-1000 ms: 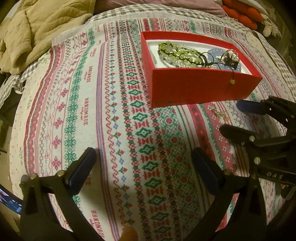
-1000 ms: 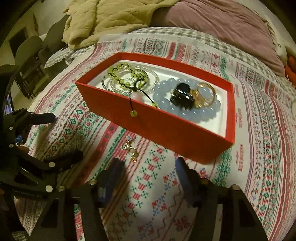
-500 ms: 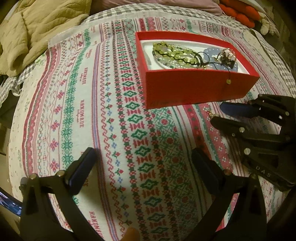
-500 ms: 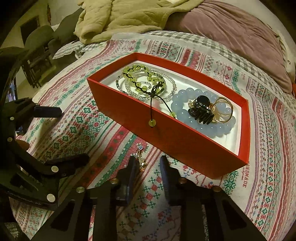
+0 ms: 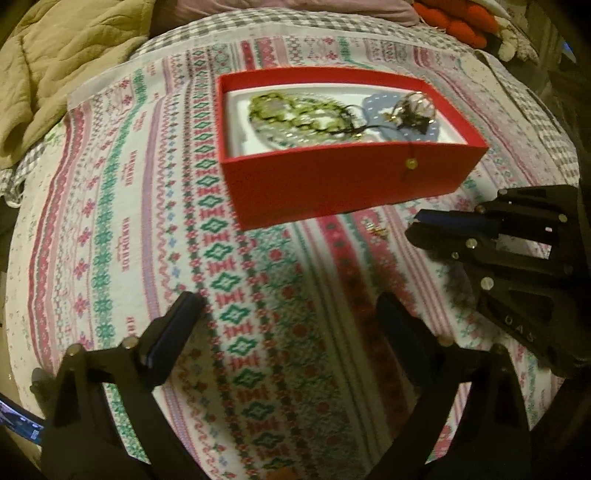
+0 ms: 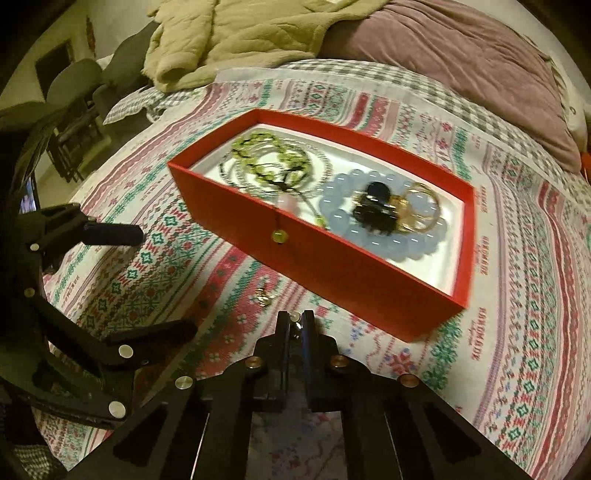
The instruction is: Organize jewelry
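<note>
A red box (image 5: 351, 184) (image 6: 332, 266) stands on the patterned cloth. It holds a green bead bracelet (image 6: 266, 155), a pale blue bead bracelet (image 6: 343, 206), a black hair claw (image 6: 373, 210) and gold hoops (image 6: 421, 210). A green bead on a cord (image 6: 279, 235) hangs over its front wall. In front of the box my right gripper (image 6: 295, 319) (image 5: 415, 225) is shut, with a small gold piece showing between its tips. Another gold bit (image 6: 264, 295) (image 5: 378, 230) lies on the cloth just left of it. My left gripper (image 5: 290, 301) (image 6: 144, 280) hovers over bare cloth, its jaws wide and closing on nothing.
A beige quilt (image 5: 55, 74) (image 6: 240, 33) is bunched at the far left of the bed, and a mauve pillow (image 6: 443, 48) lies behind the box. Red cushions (image 5: 454, 18) sit at the far right. Chairs (image 6: 74, 81) stand beyond the bed's left edge.
My right gripper's jaws went from half open to shut at the gold jewelry in front of the box. The left jaws narrowed slightly. Both hands stayed roughly in place.
</note>
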